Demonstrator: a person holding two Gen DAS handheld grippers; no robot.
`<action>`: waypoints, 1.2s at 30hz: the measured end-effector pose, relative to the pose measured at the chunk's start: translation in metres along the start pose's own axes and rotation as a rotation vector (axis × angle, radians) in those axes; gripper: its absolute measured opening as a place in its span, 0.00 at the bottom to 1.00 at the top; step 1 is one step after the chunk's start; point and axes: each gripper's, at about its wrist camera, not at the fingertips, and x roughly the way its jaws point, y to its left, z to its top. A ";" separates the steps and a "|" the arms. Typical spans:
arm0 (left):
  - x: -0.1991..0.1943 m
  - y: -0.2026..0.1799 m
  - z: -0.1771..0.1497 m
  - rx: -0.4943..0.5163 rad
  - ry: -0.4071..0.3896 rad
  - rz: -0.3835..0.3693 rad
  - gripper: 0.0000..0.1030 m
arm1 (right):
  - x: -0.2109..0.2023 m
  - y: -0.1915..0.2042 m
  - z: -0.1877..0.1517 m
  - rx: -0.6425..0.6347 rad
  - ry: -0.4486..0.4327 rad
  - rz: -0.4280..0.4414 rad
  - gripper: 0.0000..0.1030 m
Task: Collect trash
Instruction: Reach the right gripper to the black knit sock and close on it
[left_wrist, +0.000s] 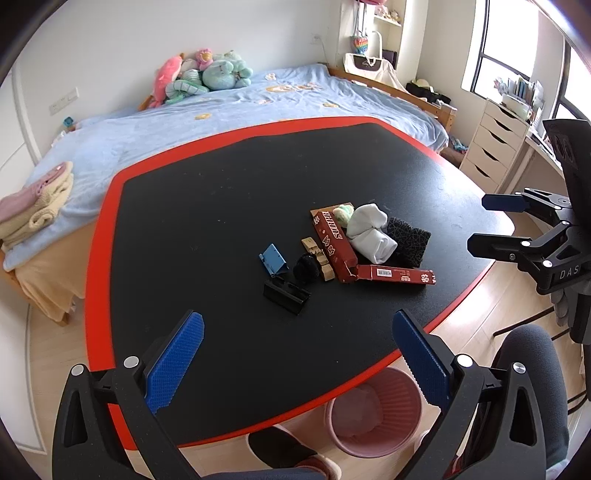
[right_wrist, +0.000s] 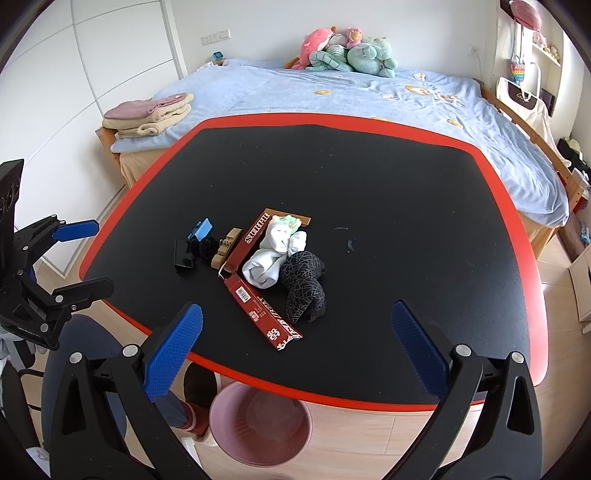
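While both the left hand-held gripper (left_wrist: 297, 363) and the right hand-held gripper (right_wrist: 295, 354) hover wide and empty, the red carton pieces (right_wrist: 264, 314) lie mid-bench, and the pink bin (right_wrist: 260, 424) under the near edge looks almost empty, so collecting seems barely begun.

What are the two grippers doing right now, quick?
Left gripper: open, holding nothing, above the red-edged black table.
Right gripper: open, holding nothing.
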 end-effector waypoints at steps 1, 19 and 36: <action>0.003 0.002 0.001 0.004 0.006 -0.003 0.95 | 0.003 -0.002 0.002 -0.001 0.004 0.001 0.97; 0.079 0.017 0.016 0.125 0.160 -0.135 0.95 | 0.067 -0.019 0.020 -0.034 0.126 0.065 0.91; 0.092 0.021 0.013 0.124 0.162 -0.186 0.54 | 0.097 -0.021 0.018 -0.047 0.192 0.123 0.31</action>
